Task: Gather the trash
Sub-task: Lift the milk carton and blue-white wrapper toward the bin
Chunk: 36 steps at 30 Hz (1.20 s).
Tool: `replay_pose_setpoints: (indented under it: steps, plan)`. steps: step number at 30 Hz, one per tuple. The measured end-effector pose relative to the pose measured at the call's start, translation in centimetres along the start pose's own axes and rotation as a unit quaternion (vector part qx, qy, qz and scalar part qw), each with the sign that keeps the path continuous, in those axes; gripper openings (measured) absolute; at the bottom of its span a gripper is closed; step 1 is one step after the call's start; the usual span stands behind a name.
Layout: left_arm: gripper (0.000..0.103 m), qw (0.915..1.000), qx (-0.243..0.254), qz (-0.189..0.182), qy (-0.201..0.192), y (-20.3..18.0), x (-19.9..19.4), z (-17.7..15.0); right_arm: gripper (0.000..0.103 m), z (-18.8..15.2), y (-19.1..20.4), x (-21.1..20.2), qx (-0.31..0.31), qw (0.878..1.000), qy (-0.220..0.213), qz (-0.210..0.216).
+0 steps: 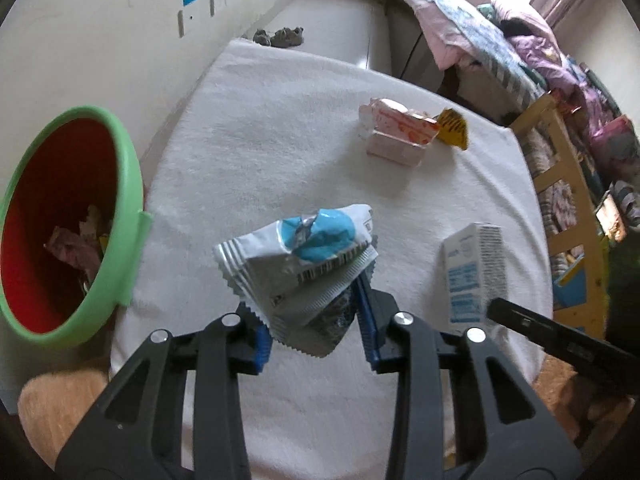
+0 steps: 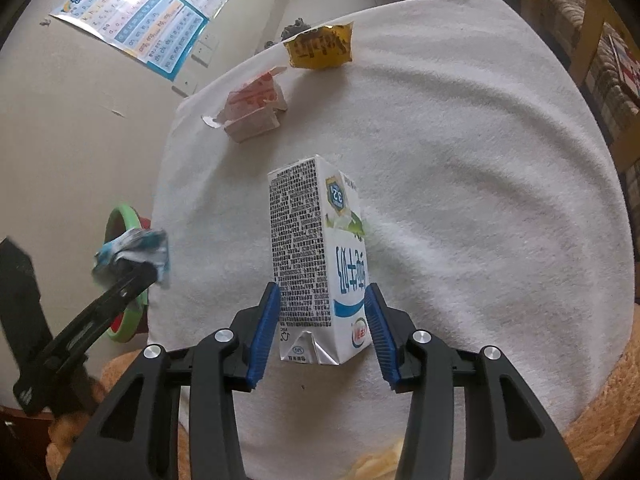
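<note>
**Wrapper lifted, carton between the fingers**

The left gripper [image 1: 316,332] was clenched on a crumpled silver-and-blue wrapper [image 1: 304,256] and held it above the white tabletop [image 1: 280,140]. The green bin [image 1: 120,184] with the red inside stood to its left, beyond the tabletop edge, with some trash already in it. The right gripper [image 2: 322,328] had its fingers on both sides of the lower part of a white milk carton [image 2: 316,248], which stood on the tabletop; I could not tell whether the pads pressed on it. A pink torn box [image 2: 256,108] and a yellow wrapper [image 2: 320,46] lay further away, not yet collected.

The wrapper was gripped only at its lower edge, so it could slip out before reaching the bin. The carton looked light and tall; an uneven squeeze could tip it over or crush it.
</note>
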State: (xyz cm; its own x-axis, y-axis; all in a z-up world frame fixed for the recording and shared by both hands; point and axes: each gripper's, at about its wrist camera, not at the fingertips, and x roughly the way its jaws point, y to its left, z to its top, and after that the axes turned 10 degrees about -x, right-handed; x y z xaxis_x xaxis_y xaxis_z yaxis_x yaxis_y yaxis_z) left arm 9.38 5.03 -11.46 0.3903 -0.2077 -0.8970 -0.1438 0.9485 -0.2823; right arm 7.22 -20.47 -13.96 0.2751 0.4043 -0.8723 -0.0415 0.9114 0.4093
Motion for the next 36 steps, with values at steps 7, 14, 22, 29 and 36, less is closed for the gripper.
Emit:
replay_pose_setpoints:
  steps: [7,14,22,29,36]
  plan:
    - [0.034,0.9998,0.009,-0.016,-0.011,-1.2,-1.5,-0.9,0.048,-0.1,0.3,0.7,0.000,1.000,0.010,-0.003]
    - [0.034,0.9995,0.020,-0.020,-0.016,-2.0,-2.0,-1.3,0.050,-0.2,0.8,2.0,-0.010,1.000,0.022,-0.021]
    - [0.034,0.9997,0.010,-0.015,-0.015,-1.5,-2.4,-1.6,0.047,-0.6,1.0,2.1,-0.025,0.999,0.016,-0.028]
    - [0.034,0.9992,-0.008,-0.017,-0.035,-0.1,-3.7,-1.3,0.041,-0.3,2.8,0.3,-0.031,0.999,-0.007,0.005]
    - [0.034,0.9969,-0.018,-0.015,-0.075,1.1,-6.8,-0.6,0.041,0.3,6.0,-2.5,-0.052,0.997,-0.042,0.041]
